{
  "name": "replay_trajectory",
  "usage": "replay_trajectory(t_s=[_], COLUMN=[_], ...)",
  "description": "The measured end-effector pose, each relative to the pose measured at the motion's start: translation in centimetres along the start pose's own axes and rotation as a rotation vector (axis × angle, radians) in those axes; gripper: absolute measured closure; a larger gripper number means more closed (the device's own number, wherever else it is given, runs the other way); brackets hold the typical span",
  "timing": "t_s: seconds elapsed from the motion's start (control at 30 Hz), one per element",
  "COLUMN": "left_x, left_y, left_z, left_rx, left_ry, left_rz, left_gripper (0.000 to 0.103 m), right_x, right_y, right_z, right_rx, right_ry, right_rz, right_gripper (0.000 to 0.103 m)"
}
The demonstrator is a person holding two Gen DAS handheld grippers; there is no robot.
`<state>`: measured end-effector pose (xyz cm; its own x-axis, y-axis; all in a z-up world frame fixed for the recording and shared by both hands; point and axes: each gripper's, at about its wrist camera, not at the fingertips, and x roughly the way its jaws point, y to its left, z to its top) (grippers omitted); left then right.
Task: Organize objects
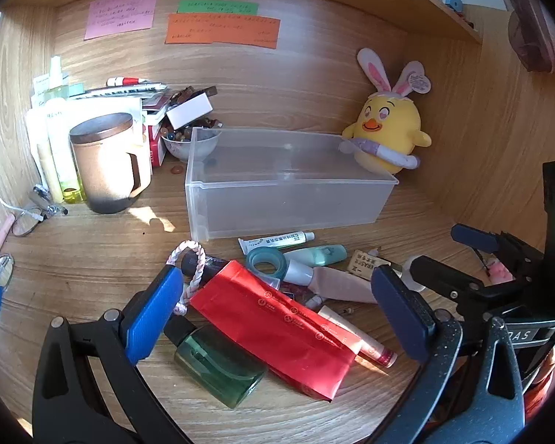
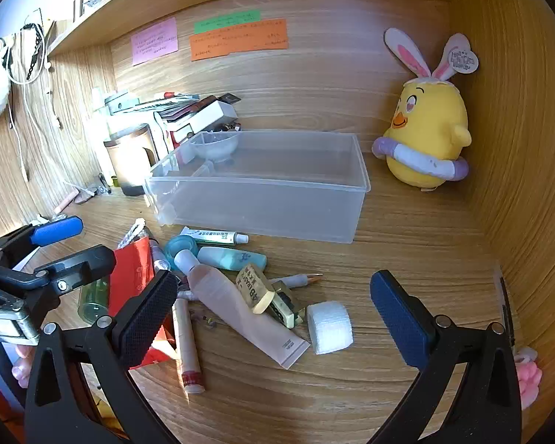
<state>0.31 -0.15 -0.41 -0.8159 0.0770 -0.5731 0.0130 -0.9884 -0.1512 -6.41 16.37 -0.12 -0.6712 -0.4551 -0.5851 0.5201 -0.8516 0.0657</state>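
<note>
Red foil pouch (image 1: pixel 277 333) glossy, flat; clear bin (image 1: pixel 288 181) beyond.

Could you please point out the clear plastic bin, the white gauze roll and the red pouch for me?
clear plastic bin (image 2: pixel 277 207): right wrist view, front wall.
white gauze roll (image 2: pixel 331 327): right wrist view, curved side.
red pouch (image 1: pixel 277 327): left wrist view, flat face.

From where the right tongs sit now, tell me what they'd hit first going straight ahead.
Probably the white gauze roll, lying on the desk between the open right tongs. Beyond it stands the clear plastic bin. Depth is hard to judge through the fisheye.
</note>
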Motion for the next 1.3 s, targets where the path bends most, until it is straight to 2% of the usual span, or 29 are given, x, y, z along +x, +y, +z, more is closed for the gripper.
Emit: replay_trajectory(t_s=[0.23, 1.3], left_x=[0.38, 0.33], left_y=[0.57, 0.0], left_z=[-0.25, -0.39], left_rx=[-0.026, 0.0], left_ry=[0.014, 0.015], left_rz=[0.006, 0.007], left_gripper=[0.0, 0.0], right_x=[0.11, -0.27], right_y=[-0.27, -0.15], right_z=[-0.14, -0.16], right_rx=[0.01, 0.002], right_ry=[0.008, 0.004], right_rz=[0.011, 0.021], right_gripper=[0.0, 0.0])
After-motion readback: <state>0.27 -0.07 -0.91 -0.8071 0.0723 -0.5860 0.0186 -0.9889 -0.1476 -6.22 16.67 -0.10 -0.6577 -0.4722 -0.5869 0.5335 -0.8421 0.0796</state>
